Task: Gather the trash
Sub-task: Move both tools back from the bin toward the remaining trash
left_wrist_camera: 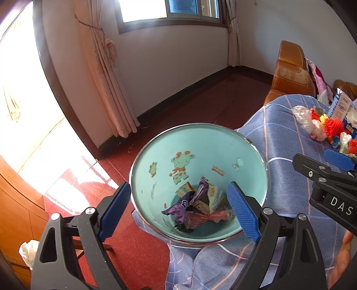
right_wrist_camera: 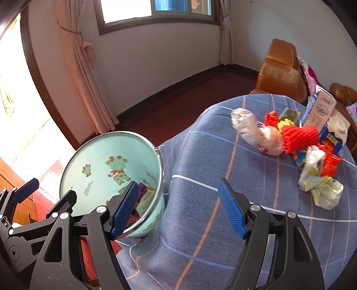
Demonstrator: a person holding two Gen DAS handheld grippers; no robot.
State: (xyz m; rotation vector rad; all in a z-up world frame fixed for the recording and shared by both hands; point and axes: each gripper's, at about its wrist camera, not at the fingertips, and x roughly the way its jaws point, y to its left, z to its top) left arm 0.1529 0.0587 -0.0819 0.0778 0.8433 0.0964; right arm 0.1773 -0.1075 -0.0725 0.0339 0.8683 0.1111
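Sunlit red floor (left_wrist_camera: pixel 200 104) and white walls surround a desk (right_wrist_camera: pixel 200 212) draped in a blue checked cloth. At the desk's edge a mint-green bin (left_wrist_camera: pixel 156 156) printed with cartoon giraffes leans toward the cameras, its metal rim touching the cloth. Inside it lie crumpled wrappers (left_wrist_camera: pixel 198 205): a purple one, a pinkish-red one and pale printed ones.

From the left wrist view the left tool (left_wrist_camera: pixel 178 208) sits directly before the bin's mouth, its blue pads spread wide and holding nothing; one pad is outside the rim at 9 o'clock, the other overlaps the rim at 3 o'clock, with the wrappers showing between them.

The right tool (right_wrist_camera: pixel 178 209) is also spread wide and holding nothing, above bare cloth. In its own view the bin lies at 9 o'clock, partly behind its left pad. The loose trash pile (right_wrist_camera: pixel 290 142) rests on the cloth at about 2 o'clock, well apart from the pads: a clear crinkled bag (right_wrist_camera: pixel 245 125), red foam netting (right_wrist_camera: pixel 301 136), red and yellow wrappers, and a pale crumpled bag (right_wrist_camera: pixel 319 185) nearest the tool. Just beyond the pile stand a blue-and-white carton (right_wrist_camera: pixel 332 131) and a white leaflet-like box (right_wrist_camera: pixel 319 109).

Farther out, orange-brown padded chairs (right_wrist_camera: pixel 279 73) sit behind the desk at 1 o'clock, pink curtains (right_wrist_camera: pixel 84 73) hang at 11 o'clock, and a window (right_wrist_camera: pixel 156 11) is at 12 o'clock.
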